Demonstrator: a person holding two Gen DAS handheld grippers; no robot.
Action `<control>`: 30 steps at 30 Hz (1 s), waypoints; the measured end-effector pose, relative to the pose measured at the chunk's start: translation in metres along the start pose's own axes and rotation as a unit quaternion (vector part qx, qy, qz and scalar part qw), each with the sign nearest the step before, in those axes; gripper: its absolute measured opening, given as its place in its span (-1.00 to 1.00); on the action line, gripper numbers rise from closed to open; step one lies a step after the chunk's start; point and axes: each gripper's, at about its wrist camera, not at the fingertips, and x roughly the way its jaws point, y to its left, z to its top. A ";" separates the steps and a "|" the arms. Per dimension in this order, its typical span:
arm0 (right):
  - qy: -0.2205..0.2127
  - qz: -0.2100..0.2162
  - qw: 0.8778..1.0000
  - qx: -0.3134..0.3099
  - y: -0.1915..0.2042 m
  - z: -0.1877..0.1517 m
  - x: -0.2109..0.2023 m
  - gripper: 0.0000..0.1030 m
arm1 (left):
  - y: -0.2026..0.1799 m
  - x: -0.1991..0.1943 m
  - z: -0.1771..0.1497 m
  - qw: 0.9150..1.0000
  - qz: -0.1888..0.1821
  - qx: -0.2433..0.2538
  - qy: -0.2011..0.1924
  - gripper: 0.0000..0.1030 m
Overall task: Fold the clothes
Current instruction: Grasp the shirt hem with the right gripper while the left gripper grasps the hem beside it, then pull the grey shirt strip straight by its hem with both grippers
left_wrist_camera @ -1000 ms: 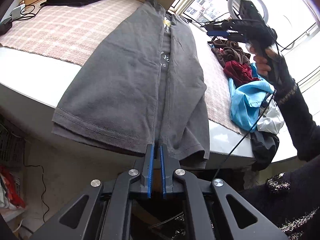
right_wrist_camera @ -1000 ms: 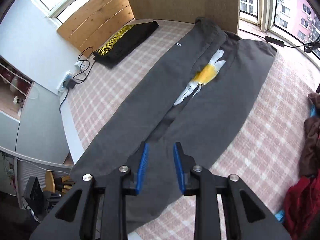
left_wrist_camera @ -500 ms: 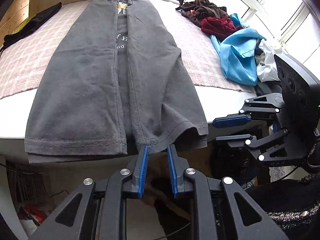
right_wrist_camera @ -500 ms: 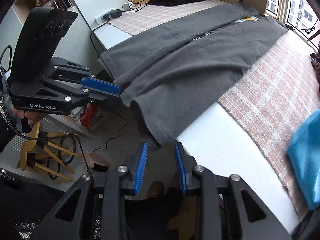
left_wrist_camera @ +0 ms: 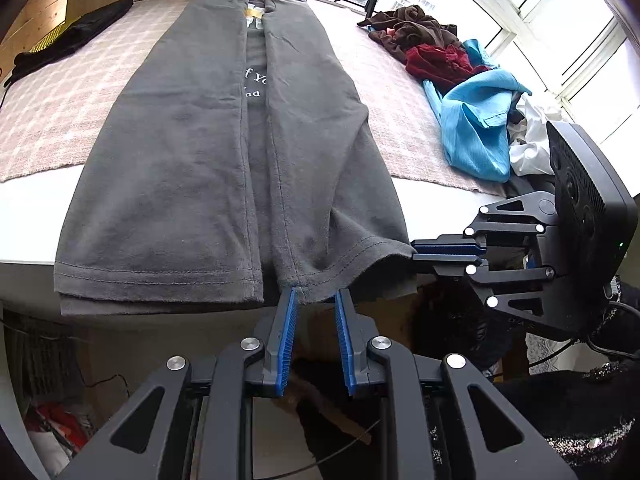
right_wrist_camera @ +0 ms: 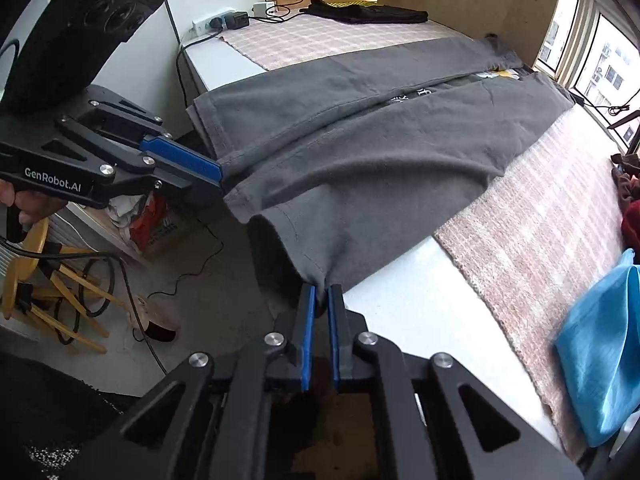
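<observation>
Left wrist view: I see the dark grey T-shirt (left_wrist_camera: 224,152) lying on the table (left_wrist_camera: 36,216), both sides folded to the middle, hem hanging over the near edge. My left gripper (left_wrist_camera: 316,300) stands partly open around the hem, pads not yet pressing. I judge the lengthwise fold comes next (needing both hem corners pinched).

Right wrist view: my right gripper (right_wrist_camera: 319,300) has just closed and now pinches the hem's right corner. Next, I'd clamp the left one, then lift both corners toward the collar (right_wrist_camera: 498,46).
</observation>
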 end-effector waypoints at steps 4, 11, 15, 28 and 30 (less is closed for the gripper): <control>0.002 -0.006 1.000 -0.005 0.002 0.001 0.000 -0.88 | 0.005 0.015 0.002 1.000 0.008 -0.026 0.011 -0.61; 0.001 -0.017 1.000 -0.022 0.011 0.001 0.001 -0.88 | 0.007 0.021 0.007 0.999 0.003 -0.048 0.000 -0.86; -0.020 -0.003 1.000 -0.020 0.011 0.005 -0.017 -0.91 | 0.006 -0.012 0.011 0.998 -0.009 -0.054 -0.029 -0.86; 0.013 0.041 0.999 -0.029 0.016 0.004 -0.014 -0.93 | 0.016 0.010 -0.002 0.999 0.023 -0.032 0.008 -0.85; 0.007 0.029 0.999 -0.017 0.010 0.010 -0.016 -0.82 | 0.016 0.010 -0.001 0.999 0.031 -0.028 0.007 -0.85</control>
